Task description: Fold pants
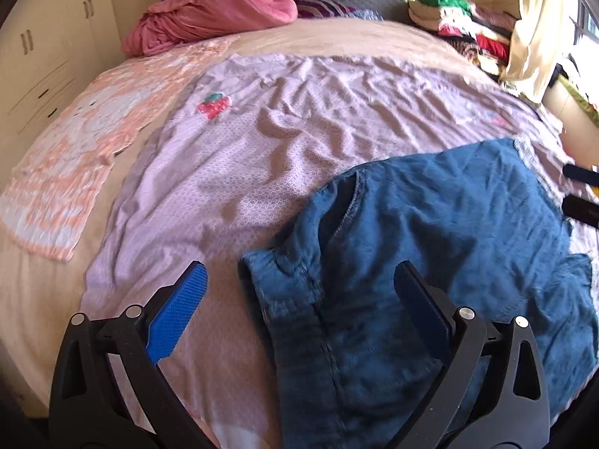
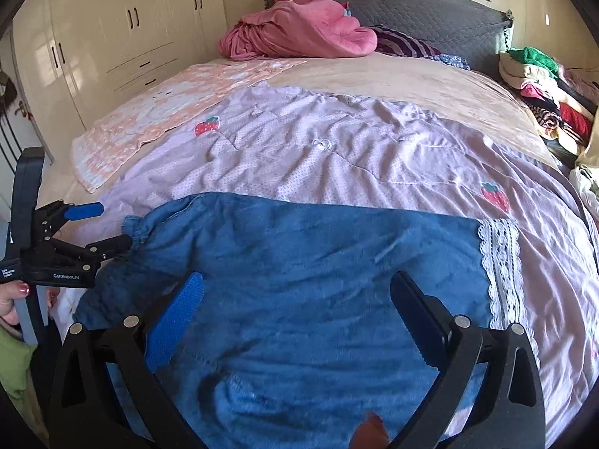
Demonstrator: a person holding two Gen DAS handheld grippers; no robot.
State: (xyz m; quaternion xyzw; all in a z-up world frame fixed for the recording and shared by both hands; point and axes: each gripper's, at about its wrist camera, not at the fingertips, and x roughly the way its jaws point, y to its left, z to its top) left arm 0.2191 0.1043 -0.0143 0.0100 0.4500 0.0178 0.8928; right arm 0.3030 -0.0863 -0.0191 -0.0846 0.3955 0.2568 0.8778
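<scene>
L gripper (image 1: 299, 292) has its jaws wide apart w/ nothing between them. R gripper (image 2: 295, 299) is spread wide too, nothing pinched. A hand (image 2: 13, 299) grips the L gripper's handle, well to the left of the R jaws.

Pants (image 2: 299, 280) lie on the sheet (image 2: 337, 157), blanket (image 2: 299, 26) behind.

The blue denim pants (image 2: 299, 262) lie flat and rumpled across the lower middle of the frame, their gathered waistband at the left and a white lace-trimmed hem (image 2: 501, 269) at the right.
</scene>
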